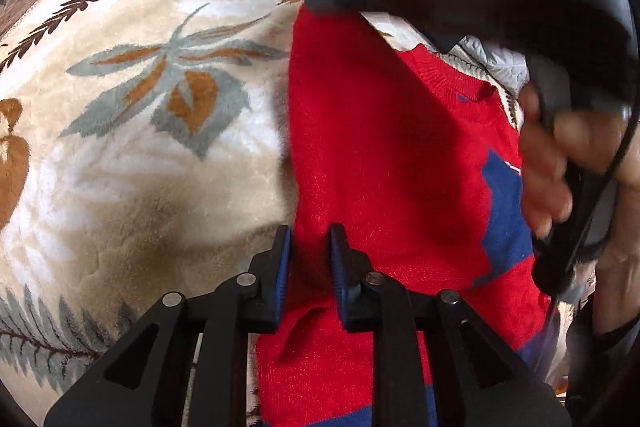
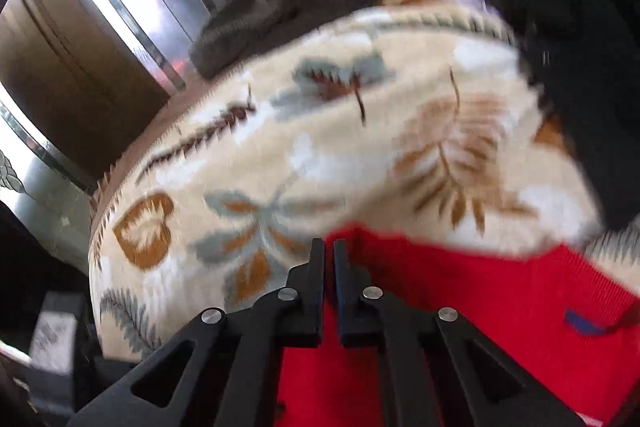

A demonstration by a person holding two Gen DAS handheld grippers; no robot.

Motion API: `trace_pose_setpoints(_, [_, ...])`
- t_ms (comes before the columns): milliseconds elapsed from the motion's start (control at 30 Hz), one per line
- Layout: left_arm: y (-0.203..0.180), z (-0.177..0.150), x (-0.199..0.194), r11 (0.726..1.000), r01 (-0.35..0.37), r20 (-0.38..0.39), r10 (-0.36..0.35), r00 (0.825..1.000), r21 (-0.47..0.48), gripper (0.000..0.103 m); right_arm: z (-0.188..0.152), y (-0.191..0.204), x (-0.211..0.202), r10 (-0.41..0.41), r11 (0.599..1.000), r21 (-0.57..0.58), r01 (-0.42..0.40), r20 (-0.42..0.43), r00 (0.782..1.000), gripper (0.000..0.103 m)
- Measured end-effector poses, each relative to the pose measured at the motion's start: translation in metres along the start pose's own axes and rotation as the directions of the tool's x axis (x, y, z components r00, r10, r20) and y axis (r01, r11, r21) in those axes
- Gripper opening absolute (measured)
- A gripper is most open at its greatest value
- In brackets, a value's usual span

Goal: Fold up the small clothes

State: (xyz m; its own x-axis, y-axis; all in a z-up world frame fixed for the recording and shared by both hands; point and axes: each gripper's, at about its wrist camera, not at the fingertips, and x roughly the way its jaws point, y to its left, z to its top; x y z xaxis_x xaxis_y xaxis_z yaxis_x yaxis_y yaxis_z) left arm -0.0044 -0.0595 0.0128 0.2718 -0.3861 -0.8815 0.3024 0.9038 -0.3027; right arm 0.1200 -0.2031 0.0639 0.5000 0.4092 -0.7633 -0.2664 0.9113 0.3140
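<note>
Red knitted child's sweater with blue panels (image 1: 380,155) spread on a plush cream blanket printed with grey and rust leaves (image 1: 140,155), neckline toward the far right, left long edge already doubled over in a straight fold. Left gripper (image 1: 310,243) poised at that folded edge, tongs parted by a narrow gap with red knit showing between; whether any cloth is nipped cannot be told. Right gripper (image 2: 328,255) blurred at the far corner of the sweater (image 2: 480,291), tongs nearly pressed together, a slit left; grip on the knit likewise unclear. Probably mid lengthwise fold. Next: pinch both ends of one edge evenly, lift, carry across, lay flat without dragging the blanket pile.
</note>
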Motion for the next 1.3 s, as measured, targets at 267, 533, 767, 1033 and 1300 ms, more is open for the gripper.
trace_pose_setpoints(267, [-0.006, 0.001, 0.002, 0.999, -0.033, -0.001, 0.033, 0.999, 0.019, 0.019, -0.008, -0.001, 0.007, -0.046, 0.999, 0.031, 0.044, 0.056, 0.997, 0.007])
trace_pose_setpoints(533, [-0.005, -0.005, 0.004, 0.999, -0.035, 0.029, 0.034, 0.999, 0.025, 0.020, -0.085, -0.017, -0.056, -0.047, 0.988, 0.152, 0.040, 0.041, 0.998, 0.046])
trace_pose_setpoints(767, [-0.028, -0.014, 0.000, 0.989, -0.113, 0.085, 0.104, 0.991, 0.100, 0.021, -0.128, -0.065, -0.062, -0.058, 0.956, 0.288, 0.056, -0.002, 0.998, 0.043])
trace_pose_setpoints(1033, [-0.076, -0.011, -0.005, 0.970, -0.186, 0.152, 0.162, 0.975, 0.157, 0.059, -0.195, -0.122, -0.177, -0.211, 0.885, 0.450, 0.122, 0.154, 0.965, 0.060])
trace_pose_setpoints(1300, [-0.117, -0.005, -0.007, 0.952, -0.241, 0.224, 0.197, 0.955, 0.190, 0.060, -0.290, -0.208, -0.286, -0.445, 0.670, 0.723, 0.169, 0.208, 0.871, 0.063])
